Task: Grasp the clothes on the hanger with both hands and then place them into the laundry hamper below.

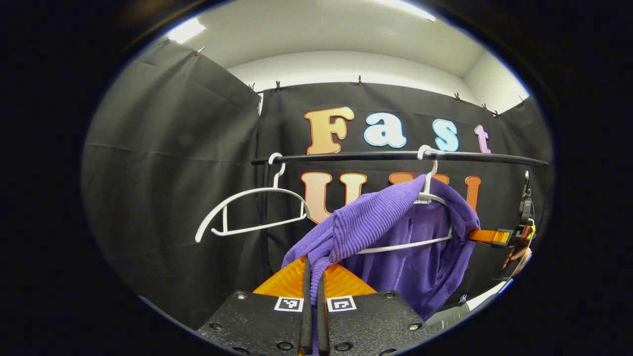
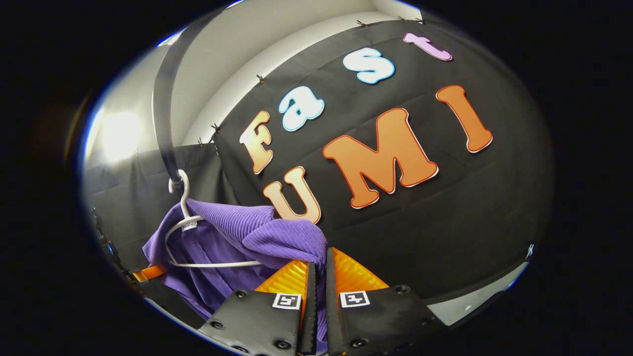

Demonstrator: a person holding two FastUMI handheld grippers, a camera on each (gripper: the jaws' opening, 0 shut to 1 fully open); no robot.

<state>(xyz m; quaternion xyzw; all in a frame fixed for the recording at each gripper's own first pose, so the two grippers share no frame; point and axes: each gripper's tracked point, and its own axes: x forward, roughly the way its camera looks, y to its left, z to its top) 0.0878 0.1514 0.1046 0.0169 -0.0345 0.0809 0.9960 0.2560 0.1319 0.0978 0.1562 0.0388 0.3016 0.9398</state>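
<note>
- Black rail (image 1: 395,157) carries the shirt's hanger (image 1: 426,198).
- Left gripper (image 1: 313,277) and right gripper (image 2: 317,277) each pinch the shirt (image 1: 376,217), ready to pull it off.

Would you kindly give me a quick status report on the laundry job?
Left tool shut on purple garment. Right tool shut on its other shoulder. Garment on white hanger, hanger hooked on rail.
</note>
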